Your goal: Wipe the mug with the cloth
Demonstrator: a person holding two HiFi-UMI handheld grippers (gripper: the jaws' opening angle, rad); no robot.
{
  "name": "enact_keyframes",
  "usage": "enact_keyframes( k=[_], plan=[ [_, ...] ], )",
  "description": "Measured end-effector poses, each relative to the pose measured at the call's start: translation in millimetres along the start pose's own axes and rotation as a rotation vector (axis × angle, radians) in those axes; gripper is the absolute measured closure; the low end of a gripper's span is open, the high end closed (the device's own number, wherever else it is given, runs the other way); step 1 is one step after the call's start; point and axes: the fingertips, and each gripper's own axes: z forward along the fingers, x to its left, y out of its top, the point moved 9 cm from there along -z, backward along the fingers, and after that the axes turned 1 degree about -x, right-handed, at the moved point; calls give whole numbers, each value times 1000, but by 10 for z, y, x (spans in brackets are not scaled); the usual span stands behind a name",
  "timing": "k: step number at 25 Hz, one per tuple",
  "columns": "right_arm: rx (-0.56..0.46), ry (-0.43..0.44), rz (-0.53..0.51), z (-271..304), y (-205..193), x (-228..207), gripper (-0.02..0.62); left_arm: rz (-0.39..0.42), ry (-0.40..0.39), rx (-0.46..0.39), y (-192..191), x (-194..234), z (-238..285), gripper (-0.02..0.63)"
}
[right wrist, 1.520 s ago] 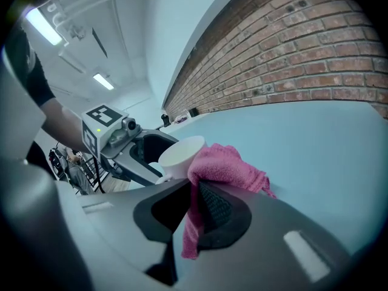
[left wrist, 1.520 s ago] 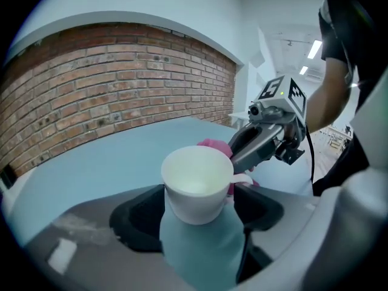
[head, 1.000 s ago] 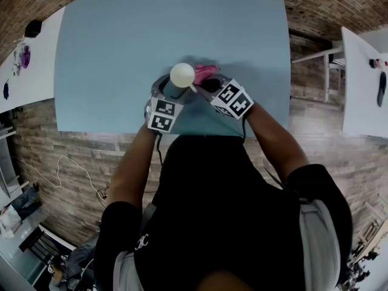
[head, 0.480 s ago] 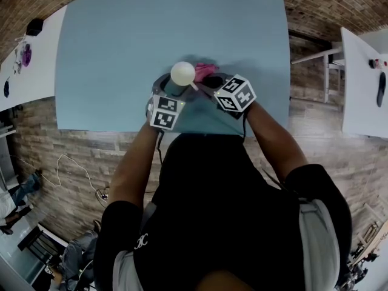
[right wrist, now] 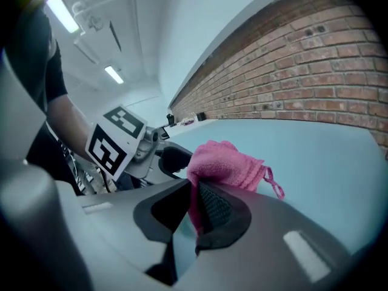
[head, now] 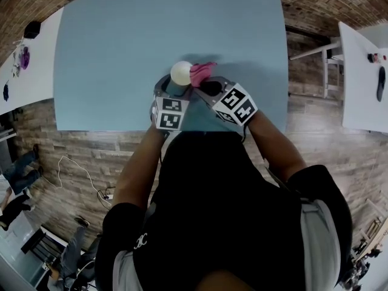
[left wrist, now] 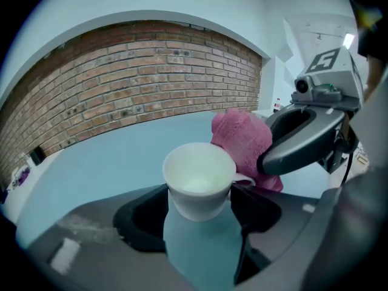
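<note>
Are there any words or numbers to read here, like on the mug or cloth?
No words or numbers can be read.
The mug: plain white, no print.
The cloth: plain pink, no label shown.
The marker cubes: black-and-white square patterns, no letters.
Things on the side table: too small to read.

I read the mug (left wrist: 199,180) as smooth, faintly glossy white glaze and the cloth (left wrist: 242,141) as fluffy pink terry. The right gripper (right wrist: 195,193) looks like matt grey plastic, its fingers (right wrist: 217,210) faced with dimpled black rubber. The worktop (head: 151,35) is smooth, matt blue, and the brick wall (left wrist: 139,71) is rough.
</note>
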Motion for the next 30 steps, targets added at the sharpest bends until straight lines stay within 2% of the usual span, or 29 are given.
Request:
enact_keyframes(
  k=[3, 6, 10, 14, 17, 24, 28, 30],
  plan=[
    [26, -29, -52, 81, 12, 32, 554, 6, 3, 10, 42, 12, -22, 262],
    [-12, -61, -14, 84, -21, 33, 554, 0, 9, 9, 72, 19, -33, 264],
    [-109, -157, 168, -4, -179, -9, 554, -25, 19, 15, 61, -18, -14, 264],
    [-115, -251, 384, -5, -420, -40, 554, -67, 44, 22, 50, -23, -17, 264],
    [-83, -258, 467, 77, -569, -18, 554, -84, 72, 18, 86, -30, -30, 264],
    [40, -261, 423, 348, -635, -32, 552, -137, 119, 25, 79, -20, -24, 264],
    [23, -190, 528, 268, -592, -4, 554, -139, 125, 33, 75, -33, -20, 264],
    [42, -159, 512, 272, -560, 59, 554, -146, 126, 36, 87, -42, -12, 264]
  ],
)
